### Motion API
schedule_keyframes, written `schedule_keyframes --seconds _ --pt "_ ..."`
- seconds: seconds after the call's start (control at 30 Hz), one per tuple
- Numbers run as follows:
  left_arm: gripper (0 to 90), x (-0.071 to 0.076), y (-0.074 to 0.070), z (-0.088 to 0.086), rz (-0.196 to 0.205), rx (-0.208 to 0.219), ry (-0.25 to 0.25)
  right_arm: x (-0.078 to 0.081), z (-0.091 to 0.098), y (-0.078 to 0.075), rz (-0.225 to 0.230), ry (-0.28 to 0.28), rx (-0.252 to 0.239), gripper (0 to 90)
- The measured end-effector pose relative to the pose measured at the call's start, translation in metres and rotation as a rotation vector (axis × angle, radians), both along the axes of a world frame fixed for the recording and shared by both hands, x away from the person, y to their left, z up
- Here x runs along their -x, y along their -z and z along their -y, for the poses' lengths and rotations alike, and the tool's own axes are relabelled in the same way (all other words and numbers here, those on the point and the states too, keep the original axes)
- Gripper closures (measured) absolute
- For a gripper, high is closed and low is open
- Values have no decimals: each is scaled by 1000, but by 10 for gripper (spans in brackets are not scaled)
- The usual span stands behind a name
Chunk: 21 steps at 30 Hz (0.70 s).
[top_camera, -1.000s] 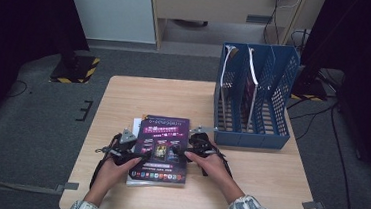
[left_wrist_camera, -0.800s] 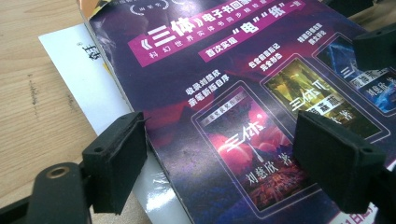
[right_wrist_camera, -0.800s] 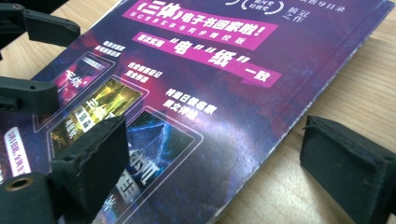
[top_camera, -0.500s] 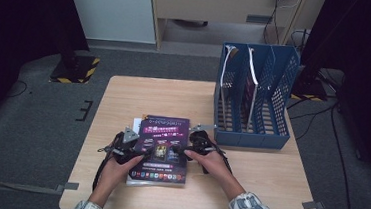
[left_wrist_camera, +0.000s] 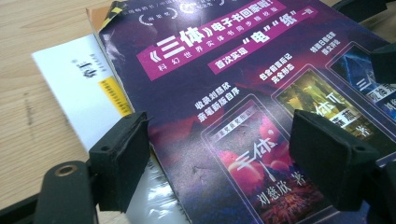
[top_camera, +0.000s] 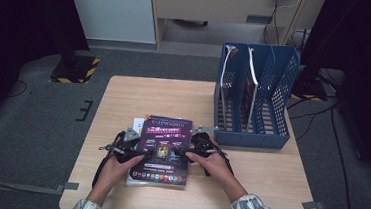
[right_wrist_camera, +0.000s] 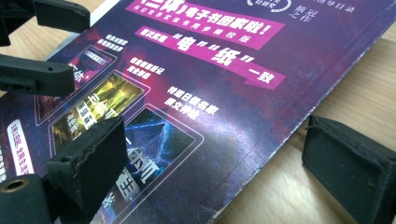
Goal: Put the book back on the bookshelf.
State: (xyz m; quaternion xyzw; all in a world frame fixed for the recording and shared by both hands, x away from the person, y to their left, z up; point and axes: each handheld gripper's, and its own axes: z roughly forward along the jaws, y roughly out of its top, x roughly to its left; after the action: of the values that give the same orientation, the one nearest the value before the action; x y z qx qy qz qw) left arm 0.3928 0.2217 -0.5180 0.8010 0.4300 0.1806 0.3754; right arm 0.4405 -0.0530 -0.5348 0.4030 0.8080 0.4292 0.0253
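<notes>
The left gripper (top_camera: 137, 152) sat with jaws apart astride the purple magazine's (top_camera: 162, 150) left edge atop the table's (top_camera: 124, 97) stack, the right gripper (top_camera: 191, 147) likewise spread across its right edge, seemingly to lift it toward the blue file rack (top_camera: 254, 97).

Magazine (top_camera: 164, 148) atop book stack (top_camera: 139, 123) at bench (top_camera: 124, 94) front centre, file rack (top_camera: 254, 97) behind right, left tool (top_camera: 137, 152) and right tool (top_camera: 190, 147) flanking magazine

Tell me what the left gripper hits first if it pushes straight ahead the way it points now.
Probably the purple magazine: the left gripper is open, its fingers straddling the magazine's left edge, so the cover lies directly ahead. Farther along that line is the right gripper, though depth is hard to judge.
</notes>
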Motion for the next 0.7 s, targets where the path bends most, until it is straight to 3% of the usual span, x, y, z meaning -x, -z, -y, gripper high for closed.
schedule_keyframes --seconds 0.17,0.37,0.47,0.6,0.7 --pt "205 1 0 1 -2 0 14 3 3 0 0 1 3 65" --pt "205 1 -1 3 -9 -7 7 -2 4 2 -7 13 -41 61" --pt "204 1 -2 3 -15 -10 -1 -3 5 0 -20 29 -32 115" --pt "200 1 -2 -1 -16 -14 -6 -3 2 -3 7 39 -9 162" --pt "194 2 -2 -7 -18 -6 -14 -2 1 -9 18 36 -44 195"
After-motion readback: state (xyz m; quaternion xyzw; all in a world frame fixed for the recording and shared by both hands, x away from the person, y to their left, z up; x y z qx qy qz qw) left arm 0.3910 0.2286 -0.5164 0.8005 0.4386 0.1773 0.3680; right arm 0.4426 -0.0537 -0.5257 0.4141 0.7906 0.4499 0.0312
